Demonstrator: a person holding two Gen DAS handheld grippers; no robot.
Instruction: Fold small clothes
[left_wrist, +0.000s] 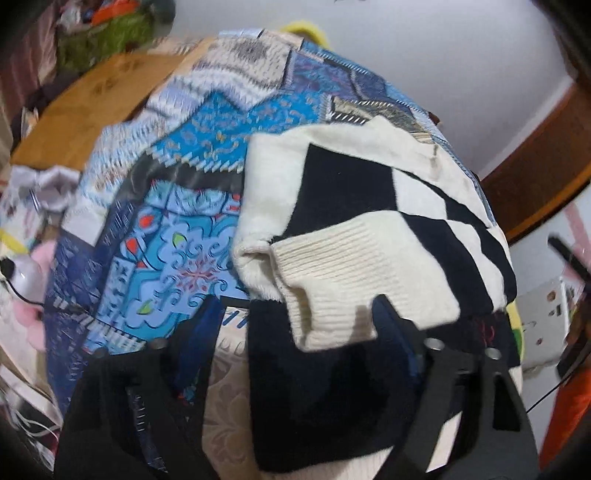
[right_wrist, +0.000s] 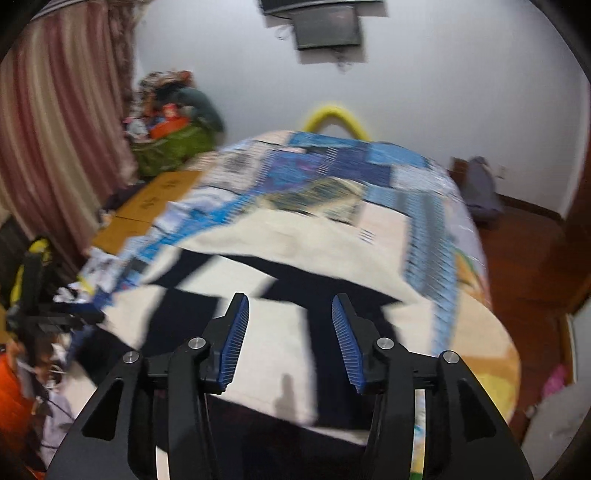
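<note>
A cream and black patterned sweater (left_wrist: 351, 177) (right_wrist: 258, 240) lies spread on a bed with a blue patchwork cover (left_wrist: 207, 140) (right_wrist: 332, 166). In the left wrist view its ribbed cream cuff (left_wrist: 351, 266) is folded over the black part, at the near edge. My left gripper (left_wrist: 295, 310) stands wide around that edge. Its right finger (left_wrist: 388, 317) lies against the cuff, and a gap shows between the left finger (left_wrist: 203, 325) and the cloth. My right gripper (right_wrist: 290, 310) hovers over the sweater's middle, open, with nothing between its blue pads (right_wrist: 236, 332).
Flat cardboard (left_wrist: 92, 96) (right_wrist: 155, 199) lies beside the bed on the left. Behind it stands a green bag of clutter (left_wrist: 107, 37) (right_wrist: 170, 144), next to a striped curtain (right_wrist: 55, 129). Wooden floor (right_wrist: 528, 258) runs along the right. An orange sleeve (left_wrist: 569, 406) (right_wrist: 11, 387) shows at the frame edges.
</note>
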